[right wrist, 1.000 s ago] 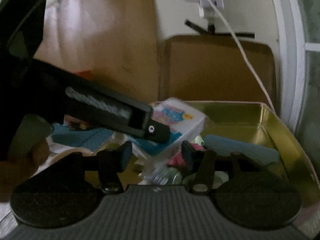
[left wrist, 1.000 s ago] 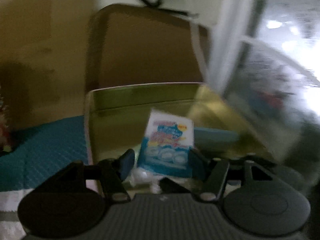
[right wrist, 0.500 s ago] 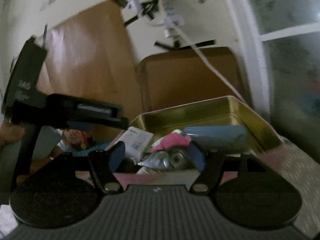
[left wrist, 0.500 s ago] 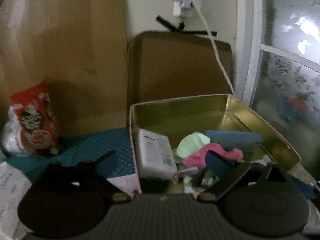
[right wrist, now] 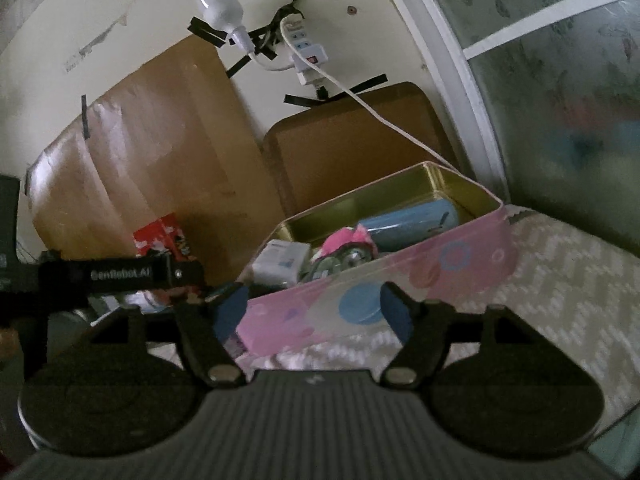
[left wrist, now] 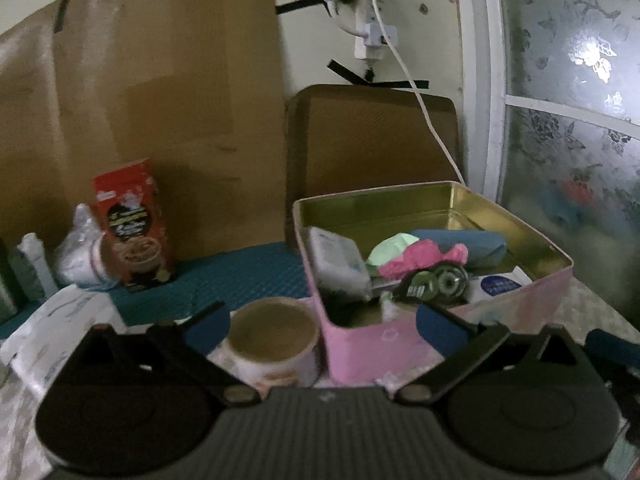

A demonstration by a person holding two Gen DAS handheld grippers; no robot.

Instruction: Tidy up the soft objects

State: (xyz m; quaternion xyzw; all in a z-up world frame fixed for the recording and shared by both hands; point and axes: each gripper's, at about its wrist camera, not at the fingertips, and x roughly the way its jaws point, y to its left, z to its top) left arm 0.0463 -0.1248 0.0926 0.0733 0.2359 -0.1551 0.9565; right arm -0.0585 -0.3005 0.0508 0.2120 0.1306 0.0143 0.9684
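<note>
Hovering just short of the pink tin [left wrist: 440,340], I hold both tongs wide apart and empty: left tongs [left wrist: 320,326], right tongs [right wrist: 314,306]. I judge I'm between placements; next I must pick another soft item off the tabletop. Inside the tin I count one white tissue pack [left wrist: 340,264], one pink cloth [left wrist: 420,258], one blue roll [left wrist: 460,242]. One tape roll [left wrist: 272,340] sits at the tin's left corner.

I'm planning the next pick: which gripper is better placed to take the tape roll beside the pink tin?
Left, probably. The left gripper is open with the tape roll between its fingers; the right gripper faces the pink tin.
</note>
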